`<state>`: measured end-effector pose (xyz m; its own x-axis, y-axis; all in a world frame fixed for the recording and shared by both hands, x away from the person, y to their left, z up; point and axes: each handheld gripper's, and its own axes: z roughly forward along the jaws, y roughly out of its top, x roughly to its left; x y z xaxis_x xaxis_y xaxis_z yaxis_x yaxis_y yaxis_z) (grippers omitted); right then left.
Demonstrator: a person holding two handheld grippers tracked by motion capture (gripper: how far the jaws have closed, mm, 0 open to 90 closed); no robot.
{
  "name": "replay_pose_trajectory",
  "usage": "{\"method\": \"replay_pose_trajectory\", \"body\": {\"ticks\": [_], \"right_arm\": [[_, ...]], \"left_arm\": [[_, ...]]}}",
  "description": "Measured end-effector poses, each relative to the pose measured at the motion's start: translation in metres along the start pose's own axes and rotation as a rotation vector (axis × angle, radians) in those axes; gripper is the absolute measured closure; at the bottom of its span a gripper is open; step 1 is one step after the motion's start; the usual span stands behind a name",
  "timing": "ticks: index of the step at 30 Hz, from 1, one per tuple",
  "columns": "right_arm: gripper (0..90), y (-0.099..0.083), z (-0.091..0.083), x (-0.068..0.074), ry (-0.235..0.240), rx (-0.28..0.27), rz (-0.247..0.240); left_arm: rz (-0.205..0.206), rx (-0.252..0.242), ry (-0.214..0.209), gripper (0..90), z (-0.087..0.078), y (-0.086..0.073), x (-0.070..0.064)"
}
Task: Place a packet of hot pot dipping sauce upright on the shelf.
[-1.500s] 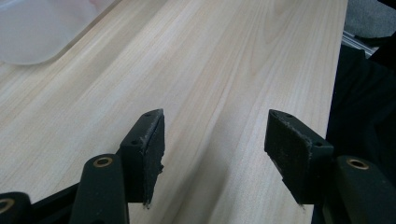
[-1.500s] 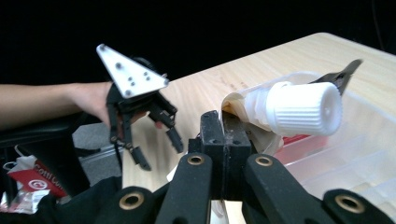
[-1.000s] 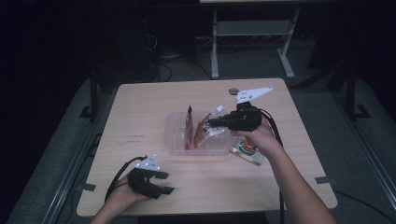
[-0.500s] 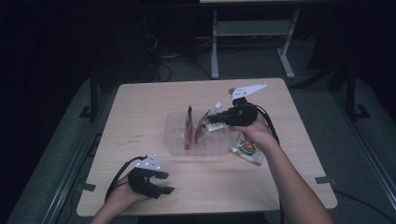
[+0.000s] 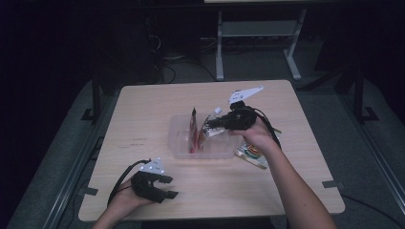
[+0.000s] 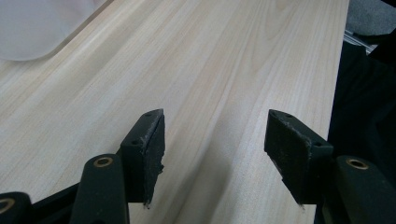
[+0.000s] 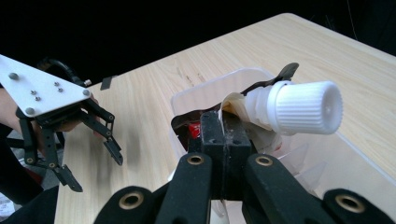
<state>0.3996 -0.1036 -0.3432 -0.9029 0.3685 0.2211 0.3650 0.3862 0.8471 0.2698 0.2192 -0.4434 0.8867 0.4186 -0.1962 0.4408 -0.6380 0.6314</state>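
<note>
Your right claw: clenched on white-capped spout pouch, above clear plastic tub mid-tabletop. Your left claw: released, empty, near front-left corner of pale wooden tabletop.

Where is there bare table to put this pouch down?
Free: the far left corner of the table behind the bin, and the front strip between the left gripper and the right forearm. Crowded: the bin with its red packet, and the packet beside it under the right gripper, which holds the pouch.
</note>
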Motion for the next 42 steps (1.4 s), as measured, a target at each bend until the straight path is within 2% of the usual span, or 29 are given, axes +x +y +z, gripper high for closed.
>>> {"method": "replay_pose_trajectory", "body": {"ticks": [12, 35, 42], "right_arm": [[90.0, -0.002, 0.013, -0.004, 0.005, 0.019, 0.014], [89.6, -0.007, 0.038, -0.013, -0.017, 0.059, 0.050], [86.1, -0.009, 0.043, -0.013, -0.029, 0.067, 0.054]], "left_arm": [[-0.001, 0.005, -0.007, 37.9, 0.001, 0.000, 0.000], [0.007, 0.012, -0.015, 37.9, 0.003, 0.000, -0.001], [0.010, 0.016, -0.019, 37.9, 0.003, 0.000, -0.001]]}}
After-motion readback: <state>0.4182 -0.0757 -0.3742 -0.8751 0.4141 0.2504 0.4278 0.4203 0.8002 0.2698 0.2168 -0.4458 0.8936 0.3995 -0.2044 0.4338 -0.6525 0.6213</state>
